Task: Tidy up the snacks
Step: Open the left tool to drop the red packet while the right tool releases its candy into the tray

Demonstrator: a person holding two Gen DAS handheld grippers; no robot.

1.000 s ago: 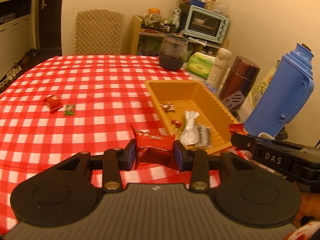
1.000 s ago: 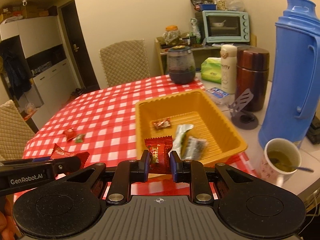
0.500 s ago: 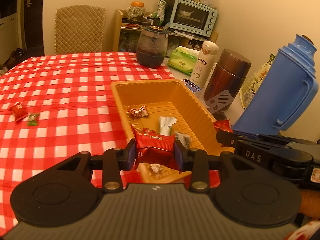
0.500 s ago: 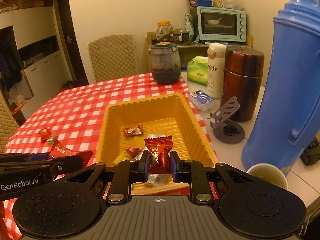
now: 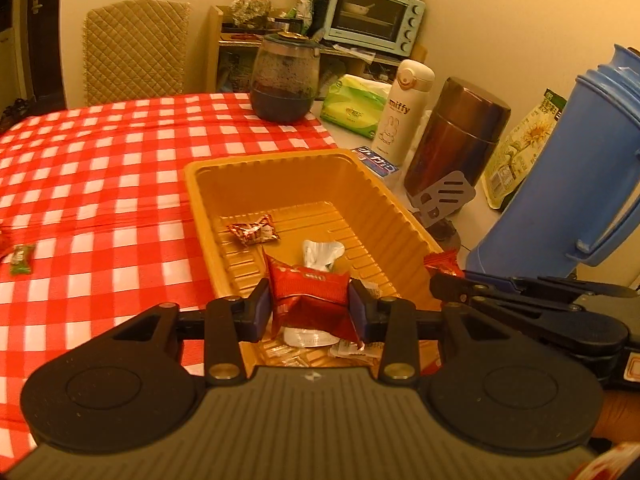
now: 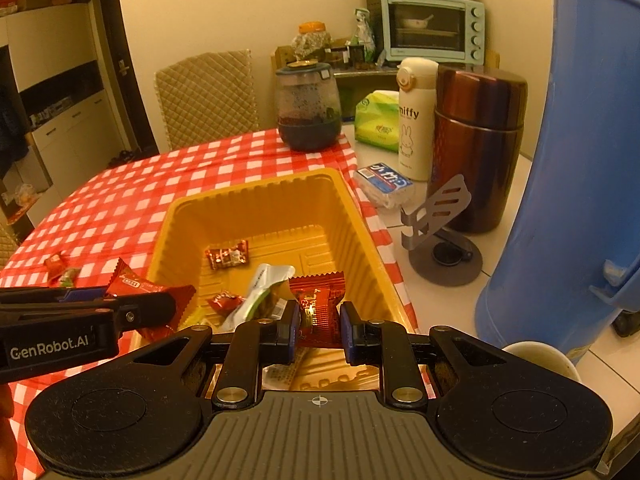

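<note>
1. Left claw (image 5: 311, 307) clamped on a wide red snack packet (image 5: 310, 300), held over the near end of the yellow tray (image 5: 256, 162).
2. Right claw (image 6: 319, 330) pinched on a small red candy wrapper (image 6: 318, 306), also above the tray's near end.
3. Inside the tray: a red-and-silver candy (image 6: 227, 255), a silver-green pouch (image 6: 262, 286).
4. Left on the checked counter (image 5: 100, 152): a green candy (image 5: 20, 258), well apart from the tray.

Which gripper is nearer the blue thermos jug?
Right. The right gripper, shut on a red candy, hangs over the yellow tray's jug-side edge; the left gripper is further from the blue thermos jug, over the tray's opposite side.
</note>
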